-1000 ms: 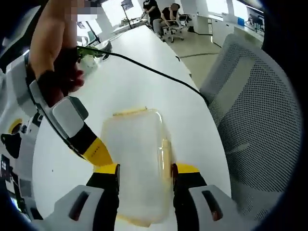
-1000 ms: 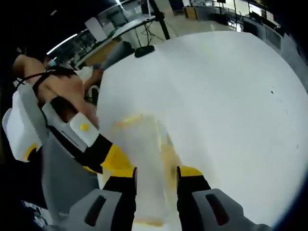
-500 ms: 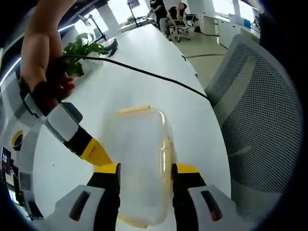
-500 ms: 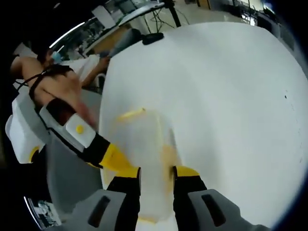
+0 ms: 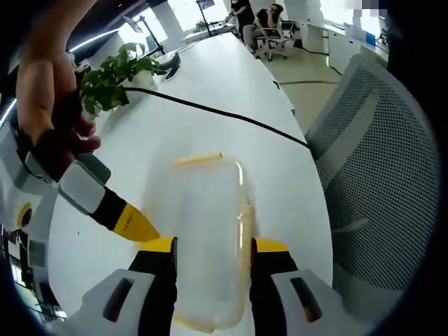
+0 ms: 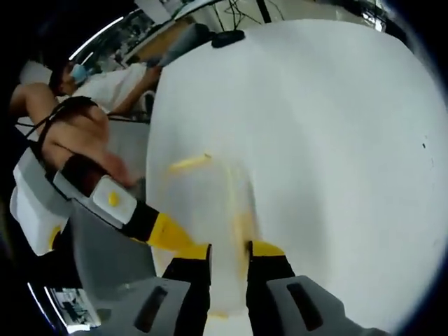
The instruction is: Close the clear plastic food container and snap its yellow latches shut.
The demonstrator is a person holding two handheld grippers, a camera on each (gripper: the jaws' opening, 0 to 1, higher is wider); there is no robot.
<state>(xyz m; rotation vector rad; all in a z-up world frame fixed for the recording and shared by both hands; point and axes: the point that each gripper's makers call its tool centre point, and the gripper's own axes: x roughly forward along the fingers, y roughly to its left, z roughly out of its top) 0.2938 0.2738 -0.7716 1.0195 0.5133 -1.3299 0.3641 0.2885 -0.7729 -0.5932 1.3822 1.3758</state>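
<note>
The clear plastic container (image 5: pixel 206 231) lies on the white table (image 5: pixel 175 126) with its lid on. One yellow latch (image 5: pixel 198 159) sits at its far end and another (image 5: pixel 243 224) along its right side. My left gripper (image 5: pixel 213 253) is shut on the container, one jaw on each long side. A hand holds the right gripper, whose yellow fingertip (image 5: pixel 134 224) comes in from the left beside the container. In the right gripper view the container (image 6: pixel 210 203) runs between my right gripper (image 6: pixel 228 253) jaws, which pinch its near end. The left gripper's yellow fingertip (image 6: pixel 171 236) touches its left side.
A black cable (image 5: pixel 231 115) crosses the table beyond the container, and a potted plant (image 5: pixel 112 77) stands at the far left. A grey mesh chair (image 5: pixel 378 182) is close on the right. People sit in the background. White table (image 6: pixel 336 140) stretches wide to the right.
My right gripper's jaws have drawn closer together on the container's near end. The left gripper's hold looks the same. Both views shifted slightly with the hands.
</note>
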